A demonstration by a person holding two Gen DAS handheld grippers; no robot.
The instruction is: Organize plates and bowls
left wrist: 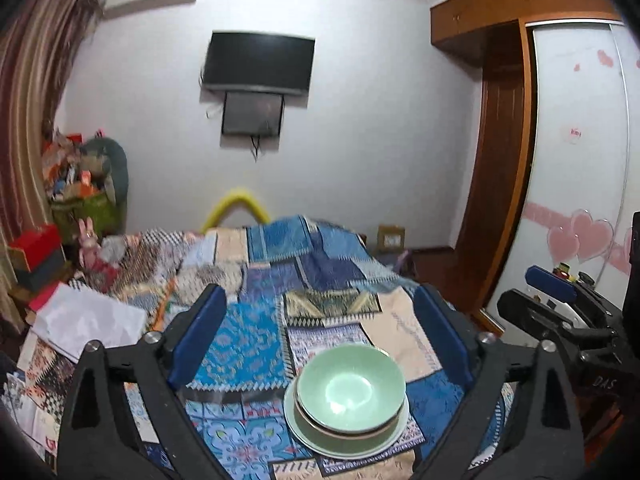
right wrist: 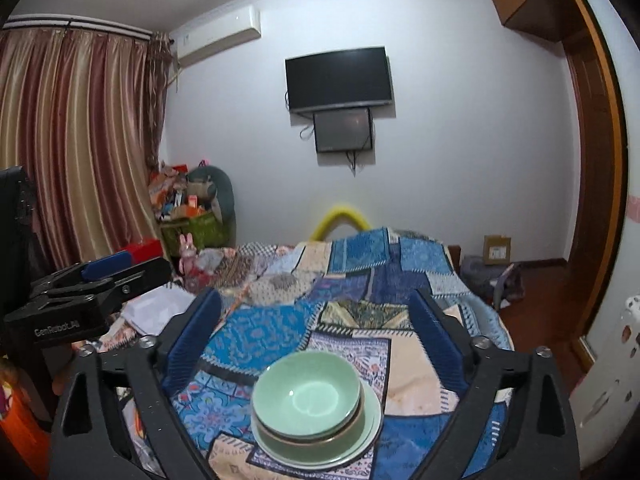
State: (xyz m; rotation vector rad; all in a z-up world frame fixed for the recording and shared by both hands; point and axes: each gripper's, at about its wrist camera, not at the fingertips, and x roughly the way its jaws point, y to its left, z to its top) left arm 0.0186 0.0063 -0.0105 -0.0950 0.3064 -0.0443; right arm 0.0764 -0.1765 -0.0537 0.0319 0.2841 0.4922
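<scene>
The green bowls are seen already nested on the plates as one stack on the patchwork bedspread — little seems left — while the left gripper and right gripper are held above, jaws apart, empty.

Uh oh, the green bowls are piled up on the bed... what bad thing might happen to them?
1. The stack, a green bowl nested on another bowl and a plate, sits on a soft patchwork quilt, so it might tip if bumped.
2. Both the left gripper and the right gripper are open and hold nothing; lifting the whole stack by one rim could let the pieces slide apart.
</scene>
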